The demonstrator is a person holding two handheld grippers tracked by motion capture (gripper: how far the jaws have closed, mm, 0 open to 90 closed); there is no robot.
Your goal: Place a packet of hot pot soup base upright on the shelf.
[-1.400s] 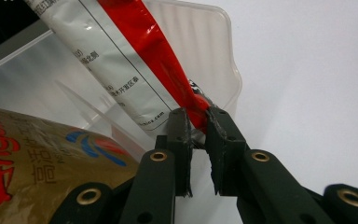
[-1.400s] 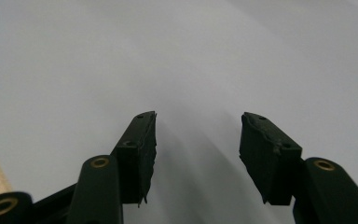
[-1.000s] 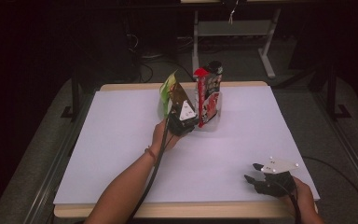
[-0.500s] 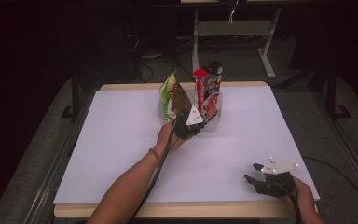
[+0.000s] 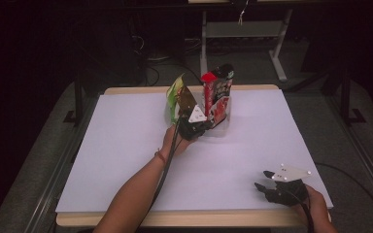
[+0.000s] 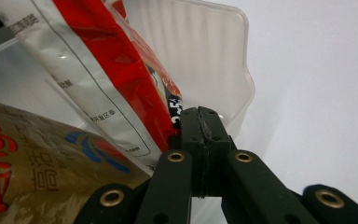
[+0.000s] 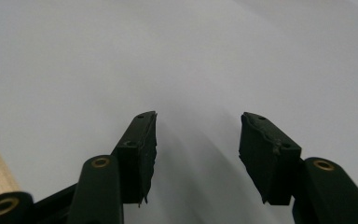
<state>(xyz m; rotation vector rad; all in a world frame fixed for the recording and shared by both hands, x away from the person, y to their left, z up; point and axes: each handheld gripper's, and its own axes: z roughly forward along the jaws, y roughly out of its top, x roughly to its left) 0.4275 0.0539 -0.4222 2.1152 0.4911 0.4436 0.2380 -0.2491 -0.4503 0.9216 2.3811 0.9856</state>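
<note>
A clear plastic tub (image 5: 225, 125) stands at the table's far middle with snack packets upright in it: a green one (image 5: 176, 93), a dark gold one (image 5: 188, 100) and a red one (image 5: 212, 91). My left gripper (image 5: 205, 128) is at the tub's near side. In the left gripper view its jaws (image 6: 200, 127) have just been closing and now meet, right against the red-and-white packet (image 6: 98, 60), with the gold packet (image 6: 37, 172) and the tub's wall (image 6: 214, 42) beside them; I see nothing between the pads. My right gripper (image 5: 263, 179) rests open near the front right, over bare white surface (image 7: 198, 140).
The white tabletop (image 5: 126, 145) has a wooden front edge (image 5: 175, 218). Dark floor, cables and a metal stand (image 5: 243, 29) lie beyond the far edge. A person's forearm (image 5: 141, 189) crosses the table's middle toward the tub.
My left gripper has shifted a little to the right, in against the tub and the red packet. The right gripper has stayed where it was.
</note>
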